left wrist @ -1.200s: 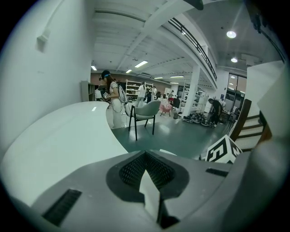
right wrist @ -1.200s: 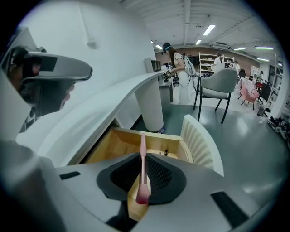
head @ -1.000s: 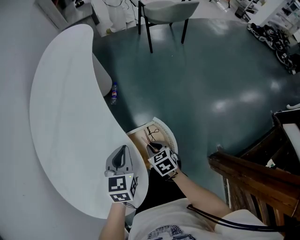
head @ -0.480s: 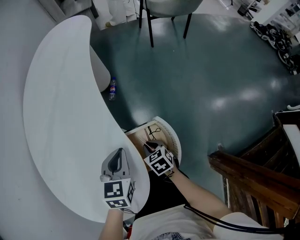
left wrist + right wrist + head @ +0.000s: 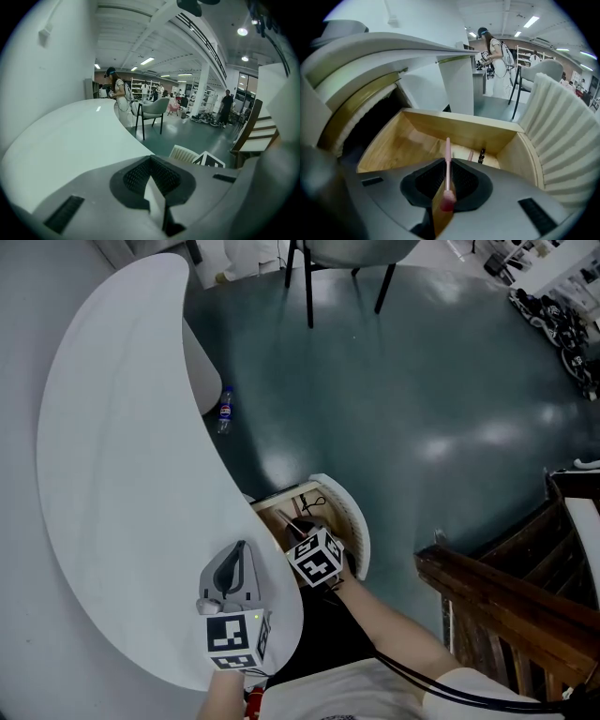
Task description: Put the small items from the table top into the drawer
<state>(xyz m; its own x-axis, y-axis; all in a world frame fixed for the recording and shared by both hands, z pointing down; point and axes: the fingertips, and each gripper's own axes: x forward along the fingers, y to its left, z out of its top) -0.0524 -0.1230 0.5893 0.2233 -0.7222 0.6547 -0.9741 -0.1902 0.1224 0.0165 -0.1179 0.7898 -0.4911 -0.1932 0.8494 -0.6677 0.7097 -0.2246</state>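
Observation:
The curved white table top (image 5: 122, 456) is bare apart from my left gripper (image 5: 240, 549), which rests on its near end with the jaws shut and nothing between them (image 5: 154, 199). Under the table edge the wooden drawer (image 5: 281, 512) stands pulled out, its ribbed white front (image 5: 354, 521) to the right. My right gripper (image 5: 302, 529) hangs over the drawer, shut on a thin pink stick (image 5: 447, 161) that points down into it. On the drawer floor (image 5: 412, 140) lie a small dark clip (image 5: 481, 155) and a pinkish item (image 5: 470, 155).
A plastic bottle (image 5: 225, 410) lies on the dark green floor by the table's pedestal (image 5: 202, 371). Chair legs (image 5: 307, 282) stand at the top, dark wooden stairs (image 5: 506, 601) at the right. A person (image 5: 118, 96) stands far off beside the table.
The head view has shifted slightly. Both grippers keep their places: the right one over the open drawer with the pink stick, the left one resting on the table.

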